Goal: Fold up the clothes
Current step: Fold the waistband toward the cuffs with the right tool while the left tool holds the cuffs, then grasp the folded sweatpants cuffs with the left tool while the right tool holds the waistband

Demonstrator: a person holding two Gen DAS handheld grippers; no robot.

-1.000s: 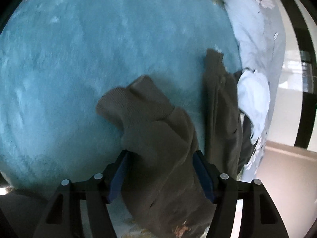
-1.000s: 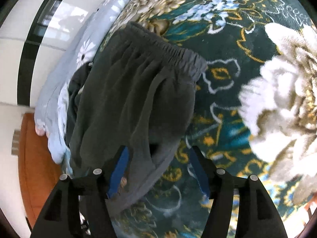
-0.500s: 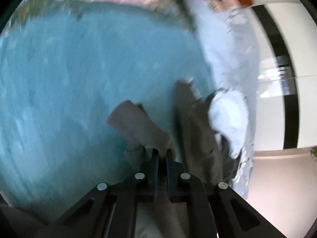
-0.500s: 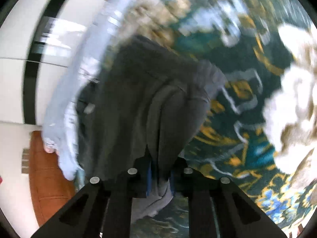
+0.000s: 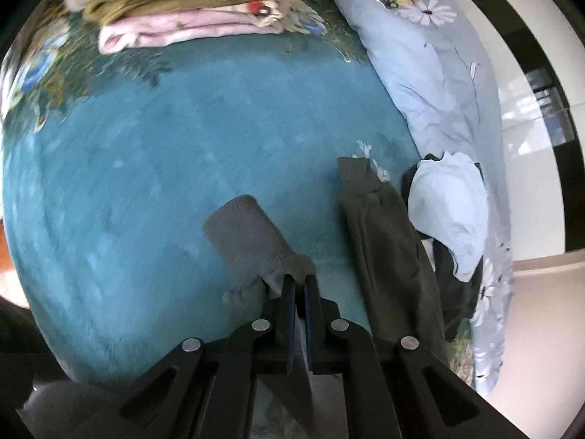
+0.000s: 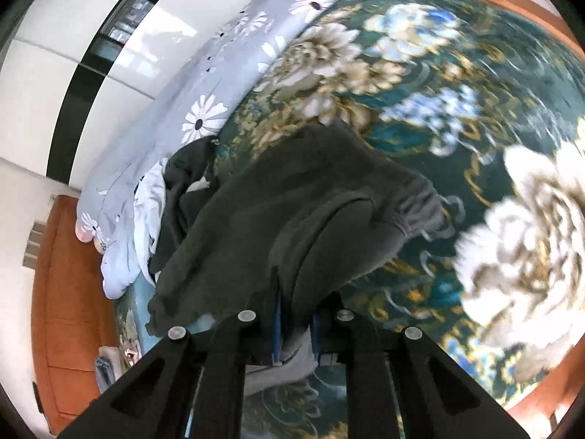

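Dark grey-olive sweatpants [image 6: 292, 201] lie on the bed. In the left wrist view my left gripper [image 5: 299, 285] is shut on a pant leg just behind its ribbed cuff [image 5: 248, 234], lifted above the teal blanket [image 5: 146, 168]. The other leg [image 5: 380, 241] lies to the right. In the right wrist view my right gripper [image 6: 296, 314] is shut on the bunched fabric near the elastic waistband [image 6: 420, 205], which hangs over the floral blanket [image 6: 457, 84].
A pale blue daisy-print quilt [image 5: 438, 73] runs along the bed's right edge, with a light blue garment [image 5: 449, 208] and a black one [image 6: 186, 168] beside the pants. Folded pink and olive clothes [image 5: 182, 22] sit at the far end. Wooden bed frame [image 6: 65, 292] at the left.
Both grippers were open around the sweatpants one second ago. They have shut on the fabric and lifted it, and both views have pulled back from the bed.
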